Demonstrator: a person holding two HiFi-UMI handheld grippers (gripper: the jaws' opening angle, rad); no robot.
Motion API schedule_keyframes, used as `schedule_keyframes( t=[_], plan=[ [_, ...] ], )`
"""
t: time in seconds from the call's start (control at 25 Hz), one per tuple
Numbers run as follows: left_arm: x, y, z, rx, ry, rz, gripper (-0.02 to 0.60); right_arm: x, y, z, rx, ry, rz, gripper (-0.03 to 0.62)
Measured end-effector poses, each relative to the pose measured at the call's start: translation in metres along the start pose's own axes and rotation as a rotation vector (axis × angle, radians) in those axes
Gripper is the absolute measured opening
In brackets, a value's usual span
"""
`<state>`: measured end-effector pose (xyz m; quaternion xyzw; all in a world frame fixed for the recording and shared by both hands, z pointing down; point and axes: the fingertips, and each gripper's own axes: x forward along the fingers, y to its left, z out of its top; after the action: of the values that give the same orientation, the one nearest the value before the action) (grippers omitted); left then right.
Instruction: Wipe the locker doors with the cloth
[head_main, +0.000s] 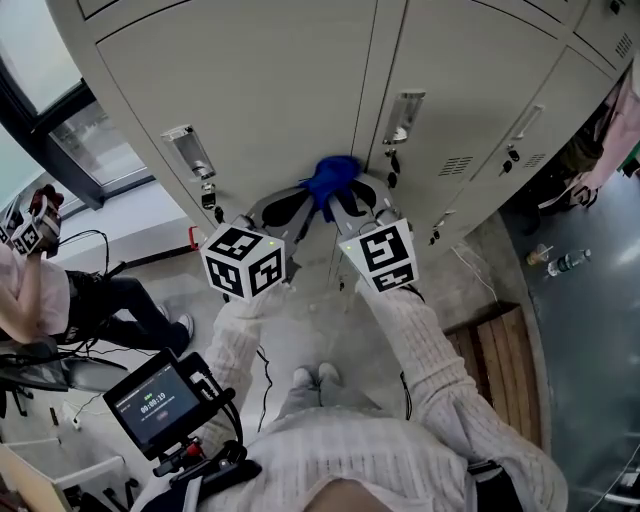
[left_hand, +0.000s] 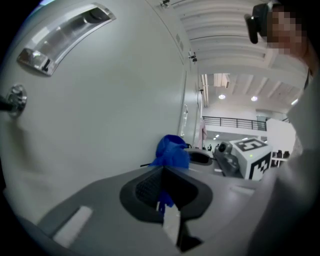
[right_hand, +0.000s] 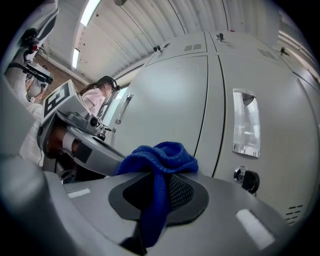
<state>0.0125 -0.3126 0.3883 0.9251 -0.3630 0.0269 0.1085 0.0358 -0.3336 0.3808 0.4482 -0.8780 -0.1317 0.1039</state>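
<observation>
A bank of pale grey locker doors (head_main: 260, 80) fills the upper part of the head view, seen steeply from above. A person in a cream knitted sweater (head_main: 420, 350) reaches toward them with both arms. The left gripper (head_main: 312, 200) and the right gripper (head_main: 345, 203) meet tip to tip in front of the seam between two doors. Between them sits a bunched blue cloth (head_main: 332, 175), close to the doors, though contact cannot be confirmed. In the right gripper view the fingers are clamped on a thick fold of the cloth, which drapes down between them. In the left gripper view the fingers are together on only a thin blue edge, so that hold looks weak and could slip if the grippers pull apart. Because the cloth is wadded and not spread, hard fingertips might scrape the paint during a wipe. A recessed handle (head_main: 403, 115) and keys (head_main: 392, 165) hanging from a lock lie just beside the cloth, and a stroke to the right could snag on them.
</observation>
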Motion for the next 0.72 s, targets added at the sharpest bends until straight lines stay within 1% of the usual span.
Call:
schedule_keyframes(
  t=[0.12,0.32,0.56,0.72],
  plan=[
    [-0.001,0.003,-0.008,-0.022,0.012,0.01,0.005,0.0,0.007,-0.005,0.005,0.005,0.017,0.049],
    [-0.003,0.008,-0.013,-0.053,0.013,0.018,0.005,0.0,0.011,-0.002,0.008,-0.002,0.021,0.049],
    [-0.003,0.009,-0.015,-0.068,0.018,0.022,0.006,0.001,0.014,-0.006,0.02,0.001,0.023,0.049],
    [-0.002,0.012,-0.022,-0.066,0.043,0.04,0.005,0.003,0.019,-0.018,0.057,0.031,0.029,0.049]
  ],
)
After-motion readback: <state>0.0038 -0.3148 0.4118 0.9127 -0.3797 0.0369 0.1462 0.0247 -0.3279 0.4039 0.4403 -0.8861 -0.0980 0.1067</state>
